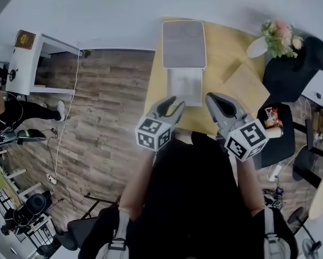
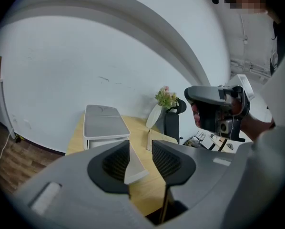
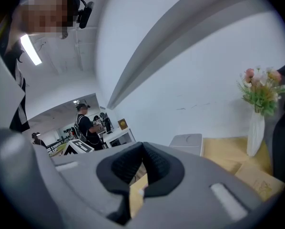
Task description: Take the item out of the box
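fingers (image 2: pixel 111 163) apart on left gripper (image 2: pixel 140 147), together on right gripper (image 3: pixel 142 147).

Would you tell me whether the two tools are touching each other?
Apart: the head view shows yellow table between the left tool and the right tool.

White box (image 1: pixel 184 86), grey lid (image 1: pixel 183 43) on top — on yellow table (image 1: pixel 229 55).

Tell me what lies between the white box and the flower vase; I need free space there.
The head view shows bare yellow table between the white box and the vase; a flat tan board lies just nearer the person.
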Demonstrator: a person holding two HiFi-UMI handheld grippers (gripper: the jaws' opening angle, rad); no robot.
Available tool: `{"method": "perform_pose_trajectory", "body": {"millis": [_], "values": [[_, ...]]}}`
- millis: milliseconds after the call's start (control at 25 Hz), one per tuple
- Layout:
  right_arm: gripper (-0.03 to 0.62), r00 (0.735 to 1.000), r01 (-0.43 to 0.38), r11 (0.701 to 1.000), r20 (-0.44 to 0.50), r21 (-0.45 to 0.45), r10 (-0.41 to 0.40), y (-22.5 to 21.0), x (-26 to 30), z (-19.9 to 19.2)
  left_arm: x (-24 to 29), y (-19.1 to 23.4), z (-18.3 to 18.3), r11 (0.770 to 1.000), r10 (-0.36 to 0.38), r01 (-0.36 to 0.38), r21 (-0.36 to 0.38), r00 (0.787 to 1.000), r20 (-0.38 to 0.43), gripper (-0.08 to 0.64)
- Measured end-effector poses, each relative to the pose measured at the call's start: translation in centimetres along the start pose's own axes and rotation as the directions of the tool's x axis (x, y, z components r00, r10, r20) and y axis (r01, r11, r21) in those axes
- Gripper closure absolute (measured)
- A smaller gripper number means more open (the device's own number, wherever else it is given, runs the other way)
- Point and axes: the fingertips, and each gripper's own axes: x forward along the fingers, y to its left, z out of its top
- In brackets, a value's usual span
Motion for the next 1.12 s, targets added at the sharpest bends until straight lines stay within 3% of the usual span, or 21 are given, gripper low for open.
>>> {"method": "perform_pose_trajectory", "body": {"millis": [440, 920, 1120], "values": [[0.588, 0.985, -0.136, 0.991, -0.108, 0.012, 0.137, -3.7, 0.2, -2.1, 4.5, 0.8, -3.4, 0.982, 0.187, -0.189, -0.018, 0.979, -0.079, 0.370], [0.589, 0.962, -0.202, 0.978, -0.178, 0.052, 0.208, -5.6, -0.7, -3.8, 7.5, 4.1, -5.3, 0.917, 0.379, -0.391, -0.079, 0.915, -0.139, 0.316], [0.589, 0.956, -0.216, 0.975, -0.189, 0.058, 0.223, -6.0, -0.3, -4.1, 8.8, 5.8, -5.4, 0.904, 0.399, -0.417, -0.091, 0.902, -0.165, 0.316]]}}
